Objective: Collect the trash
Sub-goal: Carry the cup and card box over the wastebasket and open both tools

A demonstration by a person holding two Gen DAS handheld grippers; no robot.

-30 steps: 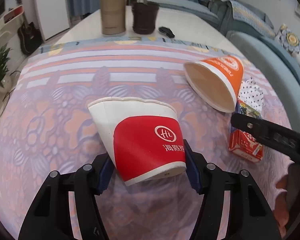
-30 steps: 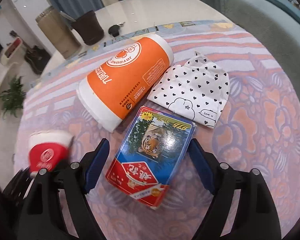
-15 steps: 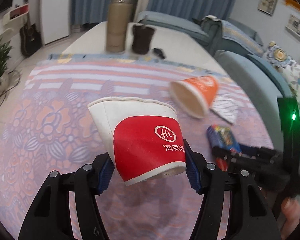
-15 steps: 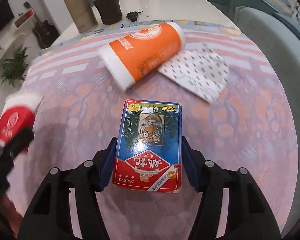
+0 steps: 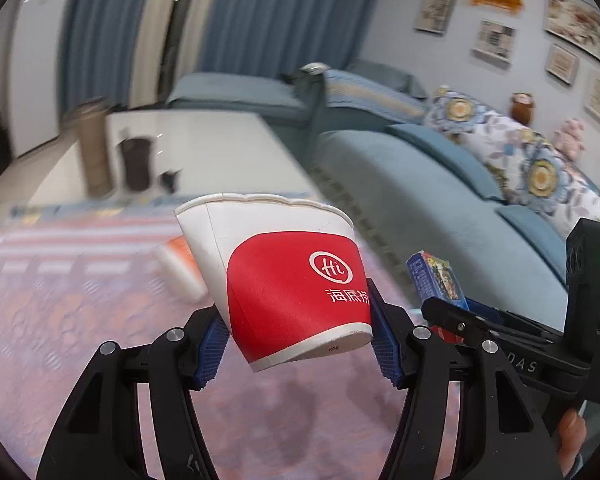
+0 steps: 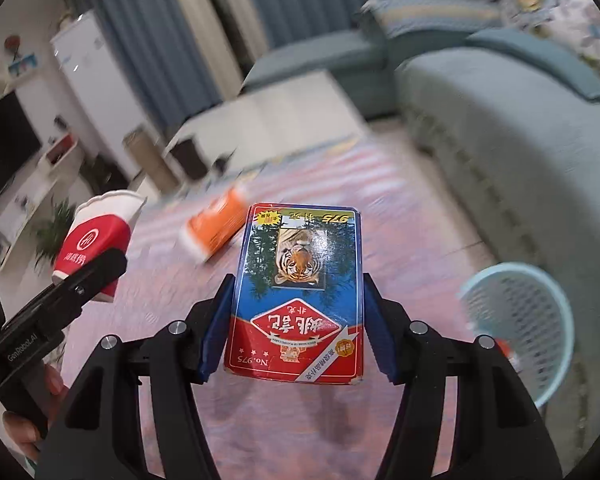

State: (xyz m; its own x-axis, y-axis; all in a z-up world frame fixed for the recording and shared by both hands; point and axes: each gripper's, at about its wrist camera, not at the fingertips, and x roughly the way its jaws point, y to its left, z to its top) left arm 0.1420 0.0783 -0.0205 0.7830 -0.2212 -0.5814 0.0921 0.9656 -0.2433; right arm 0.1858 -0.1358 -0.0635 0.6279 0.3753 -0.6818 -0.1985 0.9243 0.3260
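Observation:
My left gripper (image 5: 298, 346) is shut on a red and white paper cup (image 5: 284, 280) and holds it in the air above the patterned tablecloth (image 5: 80, 300). My right gripper (image 6: 296, 332) is shut on a blue and red card box with a tiger picture (image 6: 298, 292), also lifted. In the left wrist view the card box (image 5: 434, 276) shows at the right. In the right wrist view the cup (image 6: 94, 240) shows at the left. An orange paper cup (image 6: 216, 228) lies on its side on the cloth. A light blue mesh waste basket (image 6: 520, 320) stands low at the right.
A blue sofa (image 5: 440, 184) runs along the right side. A brown cylinder (image 5: 94, 148) and a dark pot (image 5: 136, 164) stand on the white table (image 5: 220, 152) beyond the cloth.
Both grippers have risen and tilted up with their loads, so the room and sofa fill the views. The waste basket has come into the right wrist view.

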